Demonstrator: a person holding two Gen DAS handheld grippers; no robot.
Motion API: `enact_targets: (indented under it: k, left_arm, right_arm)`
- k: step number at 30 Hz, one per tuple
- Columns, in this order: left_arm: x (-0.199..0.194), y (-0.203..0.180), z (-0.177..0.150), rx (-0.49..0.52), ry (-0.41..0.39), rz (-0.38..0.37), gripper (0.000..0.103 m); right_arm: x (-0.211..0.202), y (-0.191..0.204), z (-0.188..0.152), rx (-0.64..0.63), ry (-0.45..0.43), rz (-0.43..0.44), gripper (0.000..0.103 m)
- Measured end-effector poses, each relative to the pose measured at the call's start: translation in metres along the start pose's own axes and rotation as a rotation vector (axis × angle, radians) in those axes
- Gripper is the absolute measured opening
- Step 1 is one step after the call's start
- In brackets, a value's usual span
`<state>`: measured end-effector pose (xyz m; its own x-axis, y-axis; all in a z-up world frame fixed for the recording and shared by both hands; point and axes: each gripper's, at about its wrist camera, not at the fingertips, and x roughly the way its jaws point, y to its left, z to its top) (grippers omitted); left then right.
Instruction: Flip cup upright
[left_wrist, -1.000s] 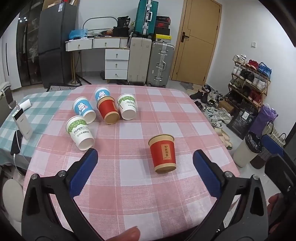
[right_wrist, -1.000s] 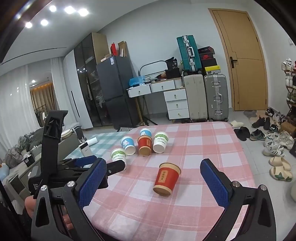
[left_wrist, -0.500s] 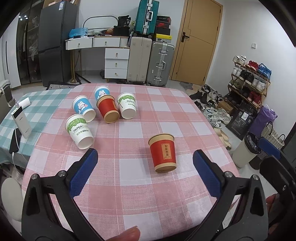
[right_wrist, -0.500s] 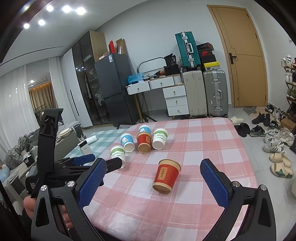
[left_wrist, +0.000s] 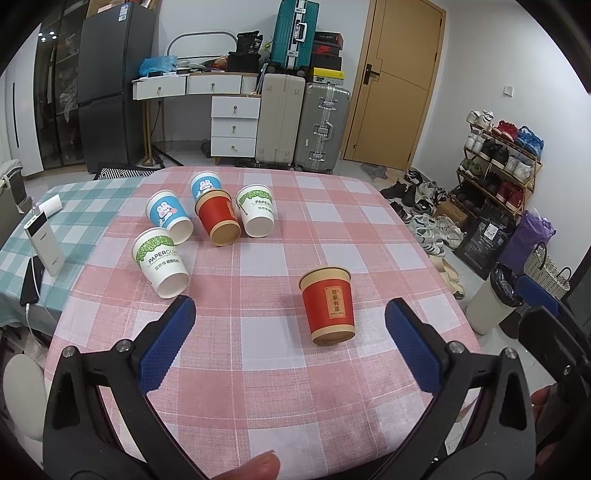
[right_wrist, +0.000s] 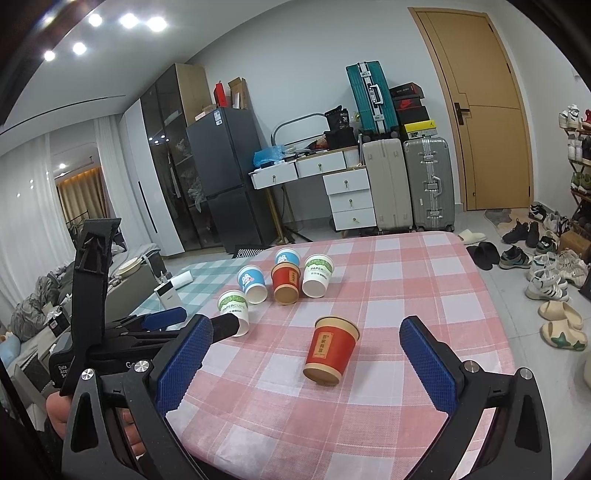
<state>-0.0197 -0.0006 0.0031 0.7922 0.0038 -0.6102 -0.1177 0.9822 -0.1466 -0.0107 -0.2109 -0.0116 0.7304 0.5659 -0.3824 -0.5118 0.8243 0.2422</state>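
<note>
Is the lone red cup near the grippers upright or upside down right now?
Upright. The red cup stands on its narrow base with the wide rolled rim on top, its label reading right way up; nothing grips it.

The counter (left_wrist: 258, 369) wears a pink-and-white check, turning teal-and-white at 9 o'clock. The nearest cup (left_wrist: 328, 306) is red with a tan rim. At 11 o'clock are two blue rabbit-print cups (left_wrist: 168, 216), two white cups with green leaf bands (left_wrist: 160, 258), and another red cup (left_wrist: 218, 218). Both grippers have blue pads (left_wrist: 166, 349).

A lone cup (left_wrist: 328, 306) is set on the table (left_wrist: 258, 369), near its front; five cups (left_wrist: 218, 221) are grouped behind, to its left.
</note>
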Motion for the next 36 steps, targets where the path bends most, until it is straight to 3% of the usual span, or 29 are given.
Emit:
enact_targets:
  k: [36]
  left_arm:
    - [0.0066, -0.0045, 0.0025, -0.008, 0.004, -0.013, 0.103]
  right_arm:
    - [0.0051, -0.0042, -0.0017, 0.014, 0.004, 0.004, 0.103]
